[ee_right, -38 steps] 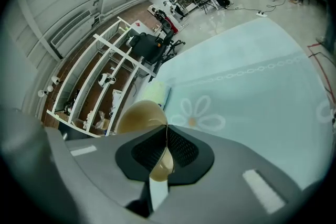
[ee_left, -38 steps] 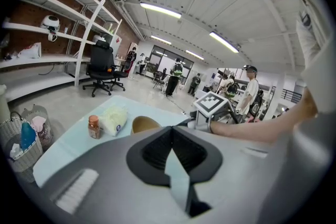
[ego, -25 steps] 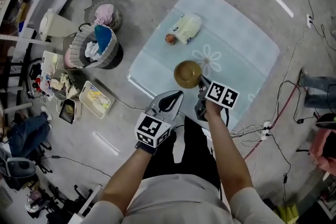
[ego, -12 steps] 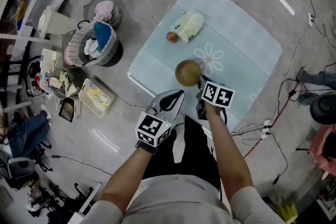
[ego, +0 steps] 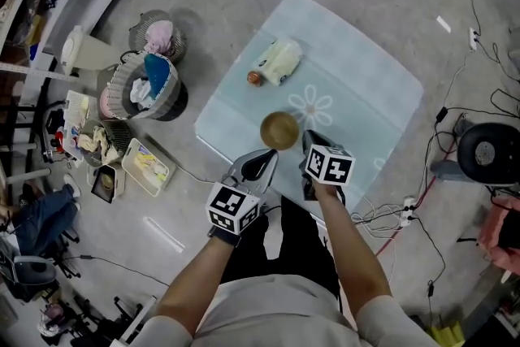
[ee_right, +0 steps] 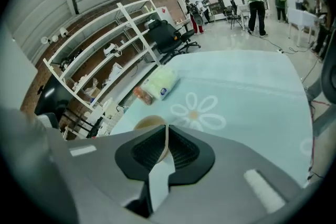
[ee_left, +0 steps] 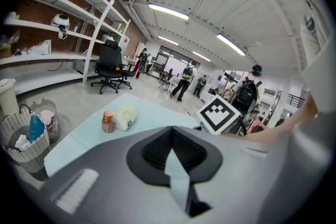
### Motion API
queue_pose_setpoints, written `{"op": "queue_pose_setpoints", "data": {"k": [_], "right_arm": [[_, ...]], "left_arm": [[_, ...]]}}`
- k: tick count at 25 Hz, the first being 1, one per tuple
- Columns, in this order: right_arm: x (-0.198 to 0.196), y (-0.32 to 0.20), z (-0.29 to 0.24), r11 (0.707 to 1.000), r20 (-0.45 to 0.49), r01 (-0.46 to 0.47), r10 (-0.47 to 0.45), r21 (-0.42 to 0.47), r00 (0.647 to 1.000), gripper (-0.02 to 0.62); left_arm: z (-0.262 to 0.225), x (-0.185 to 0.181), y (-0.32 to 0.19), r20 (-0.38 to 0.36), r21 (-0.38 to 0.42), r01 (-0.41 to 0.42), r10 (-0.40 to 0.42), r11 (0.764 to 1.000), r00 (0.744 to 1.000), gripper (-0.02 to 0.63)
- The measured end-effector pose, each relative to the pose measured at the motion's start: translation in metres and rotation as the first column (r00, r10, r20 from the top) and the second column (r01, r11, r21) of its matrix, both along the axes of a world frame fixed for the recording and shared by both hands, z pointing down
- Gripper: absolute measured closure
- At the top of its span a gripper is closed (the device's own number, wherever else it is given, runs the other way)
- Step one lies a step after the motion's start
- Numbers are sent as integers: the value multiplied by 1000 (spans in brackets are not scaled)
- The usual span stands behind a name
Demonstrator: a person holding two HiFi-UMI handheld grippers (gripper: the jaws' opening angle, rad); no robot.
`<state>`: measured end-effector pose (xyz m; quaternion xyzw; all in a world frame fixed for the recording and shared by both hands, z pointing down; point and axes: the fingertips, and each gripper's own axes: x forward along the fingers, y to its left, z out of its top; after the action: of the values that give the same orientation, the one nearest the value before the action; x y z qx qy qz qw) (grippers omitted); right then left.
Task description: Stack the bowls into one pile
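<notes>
Our right claw (ego: 309,144) seems clenched on the rim of the bowl (ego: 279,130) near the counter (ego: 366,85) edge, left claw (ego: 262,158) closed empty, so we fear a thin pinch slipping.

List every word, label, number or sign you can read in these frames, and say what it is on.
No text can be read in any view.
Pale packet: round blue label, too small to read.
Small bottle: any print is too blurred to read.
Marker cubes: black-and-white square patterns, no letters.
Table cover: printed flower only, no words.
</notes>
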<state>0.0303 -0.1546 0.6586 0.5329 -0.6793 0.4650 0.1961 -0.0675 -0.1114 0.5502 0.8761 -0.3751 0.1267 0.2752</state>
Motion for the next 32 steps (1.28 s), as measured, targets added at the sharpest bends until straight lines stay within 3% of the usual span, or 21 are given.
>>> {"op": "queue_pose_setpoints", "data": {"k": [6,11,20,32], "right_arm": [[-7,-1,-67,989,29,13,-17,148,999,584],[-20,12,-138,961,50,4,-18,277,999,584],[-42,36,-266,868,45,-19,-4,496,999,584],[-74,67,-362,760,8,-6,1,649,1000,586]], "left_arm": [[-29,1,-9,-30,20,1,-1,1000,1000,600],[-75,-6,-8,-50,73,-26,30,997,998,600],[-167,-25,7,-102,172,-49,67,984,993,600],[-250,-59,33,-162,291,-9,59,957,985,600]]}}
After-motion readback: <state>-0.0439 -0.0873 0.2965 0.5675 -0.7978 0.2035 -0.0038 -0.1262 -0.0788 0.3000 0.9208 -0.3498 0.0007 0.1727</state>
